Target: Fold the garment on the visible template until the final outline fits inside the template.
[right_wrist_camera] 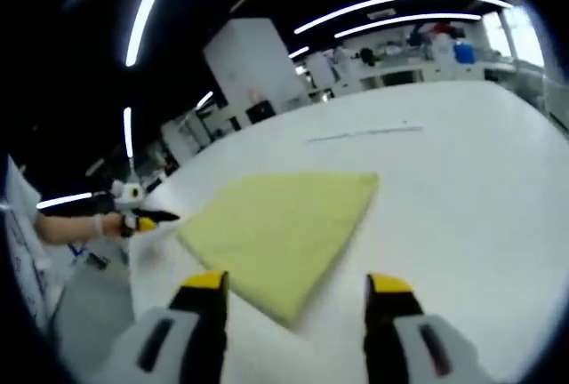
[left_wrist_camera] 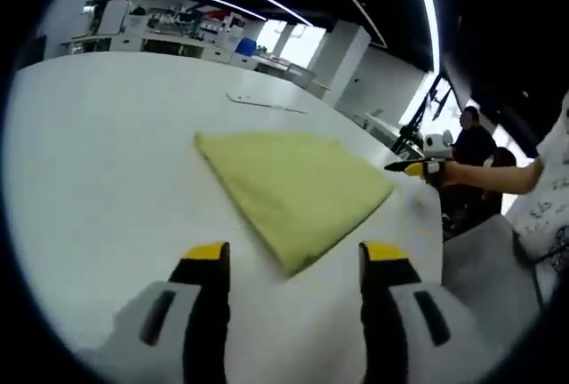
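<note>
Garment [left_wrist_camera: 293, 193], yellow and folded, is lying flat on the white table [left_wrist_camera: 98, 180]. We are holding both grippers open and empty, left gripper [left_wrist_camera: 293, 264] and right gripper [right_wrist_camera: 293, 291], each facing its near corner, equally close.

Bright ceiling strip lights [left_wrist_camera: 427, 6] — glare on white table [left_wrist_camera: 98, 162], motion blur, fisheye-bent edges.

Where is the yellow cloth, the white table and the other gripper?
yellow cloth [left_wrist_camera: 298, 193], left gripper view, middle of the folded fabric.
white table [left_wrist_camera: 98, 162], left gripper view, bare top beside the cloth.
other gripper [left_wrist_camera: 411, 167], left gripper view, its yellow tips at the cloth's corner.
</note>
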The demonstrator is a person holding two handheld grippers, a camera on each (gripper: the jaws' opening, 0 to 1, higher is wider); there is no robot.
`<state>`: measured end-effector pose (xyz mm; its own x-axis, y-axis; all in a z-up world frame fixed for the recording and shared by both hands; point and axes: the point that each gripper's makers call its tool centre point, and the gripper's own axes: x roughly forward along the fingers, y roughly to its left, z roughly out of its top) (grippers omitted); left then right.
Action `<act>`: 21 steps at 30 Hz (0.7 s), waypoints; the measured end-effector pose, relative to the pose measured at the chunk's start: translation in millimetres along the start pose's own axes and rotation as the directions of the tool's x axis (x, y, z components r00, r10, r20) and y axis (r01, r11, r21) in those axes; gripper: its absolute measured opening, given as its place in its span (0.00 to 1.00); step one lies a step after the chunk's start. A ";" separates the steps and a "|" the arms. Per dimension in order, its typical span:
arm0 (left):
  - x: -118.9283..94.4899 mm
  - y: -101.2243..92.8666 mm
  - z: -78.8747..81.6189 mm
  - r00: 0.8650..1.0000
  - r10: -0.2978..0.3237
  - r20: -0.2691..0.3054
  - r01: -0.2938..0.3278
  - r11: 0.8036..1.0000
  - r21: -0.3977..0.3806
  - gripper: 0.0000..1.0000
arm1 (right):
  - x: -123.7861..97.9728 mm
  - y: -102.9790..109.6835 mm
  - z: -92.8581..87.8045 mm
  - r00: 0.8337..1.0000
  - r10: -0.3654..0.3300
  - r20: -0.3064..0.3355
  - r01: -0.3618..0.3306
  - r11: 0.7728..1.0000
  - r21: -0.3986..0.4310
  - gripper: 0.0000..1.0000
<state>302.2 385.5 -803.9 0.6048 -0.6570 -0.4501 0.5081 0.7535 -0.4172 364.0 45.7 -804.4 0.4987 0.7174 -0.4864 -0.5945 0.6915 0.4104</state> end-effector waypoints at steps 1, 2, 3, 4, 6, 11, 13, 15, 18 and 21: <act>0.0 -3.4 -2.9 1.000 0.000 -0.004 0.000 1.000 0.005 0.50 | -0.6 1.2 -2.3 1.000 0.004 -0.005 -0.004 1.000 -0.002 0.59; 0.1 -4.7 -4.2 1.000 0.000 -0.005 0.001 1.000 0.004 0.48 | 1.0 -0.9 -6.0 1.000 0.006 -0.013 -0.006 1.000 -0.002 0.57; 0.9 -8.6 -5.8 1.000 0.000 -0.007 0.000 1.000 -0.009 0.47 | 0.2 0.1 -8.1 1.000 0.011 -0.017 -0.011 1.000 0.001 0.55; 1.5 -10.1 -6.5 1.000 -0.001 -0.005 0.001 1.000 -0.015 0.45 | -1.4 1.5 -10.1 1.000 0.014 -0.021 -0.014 1.000 0.004 0.53; 2.3 -8.8 -7.5 1.000 -0.005 -0.001 0.005 1.000 -0.024 0.40 | -3.2 2.9 -14.5 0.999 0.017 -0.030 -0.017 1.000 0.012 0.51; 5.4 -2.5 -9.3 1.000 0.025 -0.004 -0.025 0.999 -0.045 0.37 | -5.5 3.8 -21.2 0.999 0.025 -0.045 -0.024 1.000 0.017 0.44; 6.4 -2.8 -9.9 1.000 0.028 -0.007 -0.029 0.998 -0.049 0.34 | -5.9 2.8 -24.7 0.998 0.027 -0.058 -0.026 1.000 0.014 0.42; 6.4 1.4 -10.8 1.000 0.025 -0.010 -0.026 0.998 -0.057 0.32 | -6.4 2.6 -26.6 0.997 0.028 -0.065 -0.028 1.000 0.008 0.39; 5.8 9.1 -11.6 1.000 0.019 -0.013 -0.020 0.997 -0.068 0.31 | -6.5 3.3 -28.5 0.997 0.039 -0.073 -0.039 0.999 0.010 0.33; 7.1 2.9 -11.4 1.000 0.009 -0.014 -0.010 0.997 -0.071 0.30 | -4.8 6.7 -31.6 0.995 0.047 -0.082 -0.047 0.999 0.010 0.26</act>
<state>301.0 382.7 -817.4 0.6008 -0.6502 -0.4651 0.4572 0.7567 -0.4673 337.8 44.2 -823.7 0.4164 0.7400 -0.5283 -0.6106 0.6581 0.4406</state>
